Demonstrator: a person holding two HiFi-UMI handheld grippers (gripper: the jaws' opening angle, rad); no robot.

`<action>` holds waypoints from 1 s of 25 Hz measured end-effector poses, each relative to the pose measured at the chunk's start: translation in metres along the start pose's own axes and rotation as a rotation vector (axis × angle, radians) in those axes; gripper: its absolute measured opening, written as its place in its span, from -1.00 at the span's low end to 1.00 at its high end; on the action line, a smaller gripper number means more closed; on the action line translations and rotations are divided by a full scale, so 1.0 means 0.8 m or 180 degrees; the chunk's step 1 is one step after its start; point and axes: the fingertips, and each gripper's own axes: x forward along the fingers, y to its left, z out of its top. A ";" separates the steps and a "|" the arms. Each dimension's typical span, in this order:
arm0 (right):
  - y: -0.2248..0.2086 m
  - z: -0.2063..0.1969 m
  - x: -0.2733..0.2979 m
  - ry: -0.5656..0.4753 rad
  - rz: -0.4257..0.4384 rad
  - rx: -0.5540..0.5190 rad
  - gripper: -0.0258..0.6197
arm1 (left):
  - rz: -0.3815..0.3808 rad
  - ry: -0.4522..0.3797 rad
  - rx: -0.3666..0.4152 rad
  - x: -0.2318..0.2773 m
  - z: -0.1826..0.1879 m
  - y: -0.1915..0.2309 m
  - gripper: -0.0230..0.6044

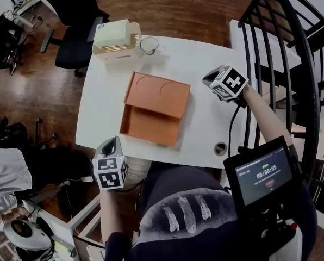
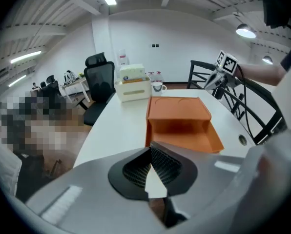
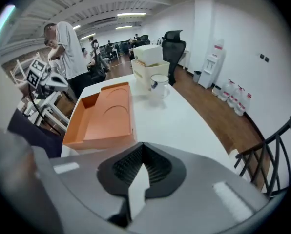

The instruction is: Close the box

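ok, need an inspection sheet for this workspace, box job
Surface: white table, grommet hole near the front edge.
Job's things: orange box not closed; lid covers the far part, near part open.
Clutter: cream container and glass cup at the far edge.
Grippers: left gripper and right gripper both shut, empty, off the box.
Cables: black cable hanging from the right gripper.
Surroundings: office chair, stair railing, person at left.
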 end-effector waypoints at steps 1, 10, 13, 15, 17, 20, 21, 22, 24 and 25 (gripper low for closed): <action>-0.003 0.015 0.011 0.0029 0.0092 0.0017 -0.91 | -0.0056 0.0087 -0.0077 0.005 -0.012 -0.003 -0.88; -0.038 0.099 0.124 0.0868 0.0194 -0.0493 -0.91 | -0.0689 0.1013 -0.0480 0.058 -0.102 -0.065 -0.88; -0.034 0.108 0.160 0.1076 0.0209 -0.0712 -0.91 | -0.0766 0.1219 -0.0395 0.065 -0.118 -0.079 -0.88; -0.029 0.116 0.180 0.1141 0.0291 -0.0757 -0.91 | -0.0800 0.1302 -0.0385 0.071 -0.126 -0.083 -0.88; -0.029 0.125 0.196 0.1189 0.0339 -0.0781 -0.91 | -0.0842 0.1346 -0.0385 0.080 -0.129 -0.085 -0.88; -0.029 0.132 0.215 0.1260 0.0372 -0.0842 -0.91 | -0.0895 0.1392 -0.0396 0.091 -0.132 -0.089 -0.88; -0.027 0.133 0.220 0.1276 0.0389 -0.0863 -0.91 | -0.0906 0.1417 -0.0417 0.091 -0.132 -0.091 -0.88; -0.025 0.133 0.225 0.1295 0.0408 -0.0880 -0.91 | -0.0926 0.1438 -0.0444 0.091 -0.131 -0.093 -0.88; -0.022 0.130 0.234 0.1347 0.0442 -0.0911 -0.91 | -0.0994 0.1459 -0.0497 0.091 -0.130 -0.102 -0.88; -0.021 0.128 0.237 0.1371 0.0455 -0.0924 -0.91 | -0.1023 0.1464 -0.0514 0.092 -0.130 -0.106 -0.88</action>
